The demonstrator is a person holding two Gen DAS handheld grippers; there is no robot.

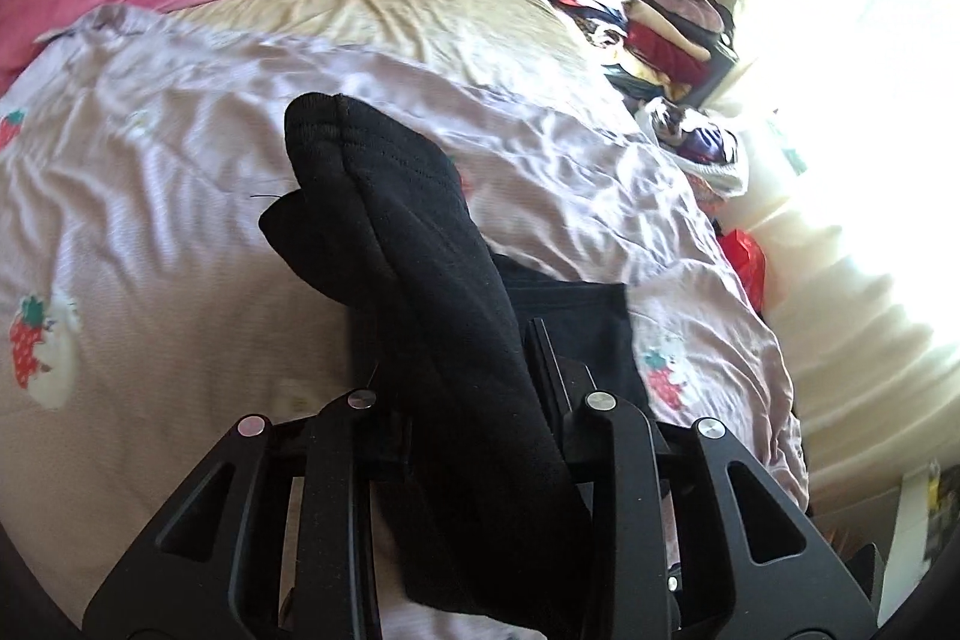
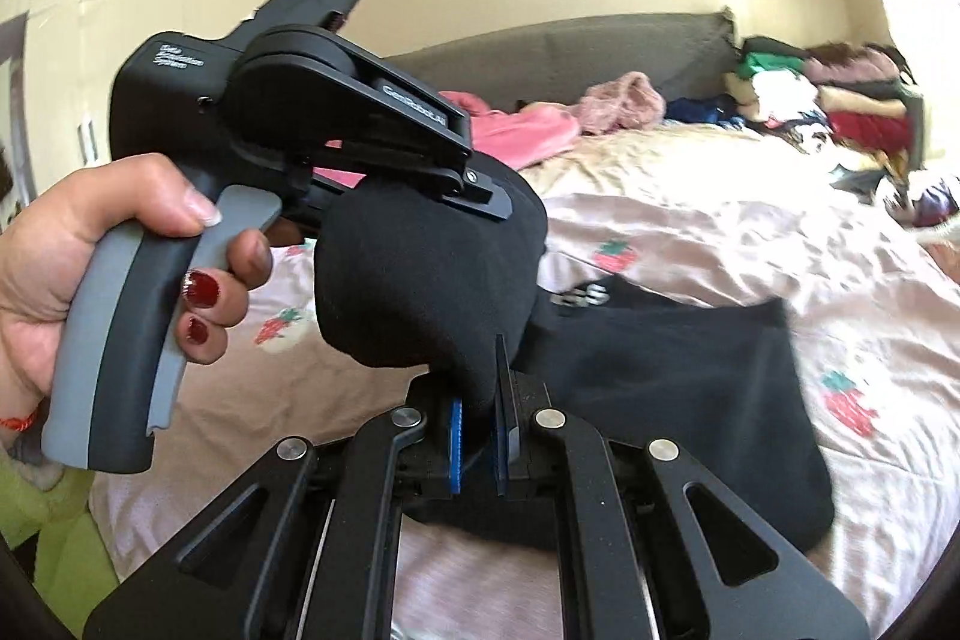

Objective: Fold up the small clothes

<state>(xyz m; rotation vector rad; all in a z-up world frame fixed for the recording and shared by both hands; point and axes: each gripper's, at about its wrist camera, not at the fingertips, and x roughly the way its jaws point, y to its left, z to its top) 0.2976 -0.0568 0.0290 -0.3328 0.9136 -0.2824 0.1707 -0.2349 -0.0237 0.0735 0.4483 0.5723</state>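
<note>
Black knit garment (image 2: 420, 292), soft and bunched: my right jaws (image 2: 483, 436) and left jaws (image 2: 480, 193) are both gripping it, lifting it above the bed's (image 2: 690, 196) crumpled strawberry-print sheet (image 1: 150, 172).

light: I get strong daylight from the window (image 1: 870, 112) at right, blown out to white | glare: washes over the clothes pile (image 1: 660, 34) | shadow: my black garment (image 1: 420, 250) shows almost no detail | blur: bedspread (image 1: 150, 220) smeared | edges: heavy fisheye bend, dark corners
</note>
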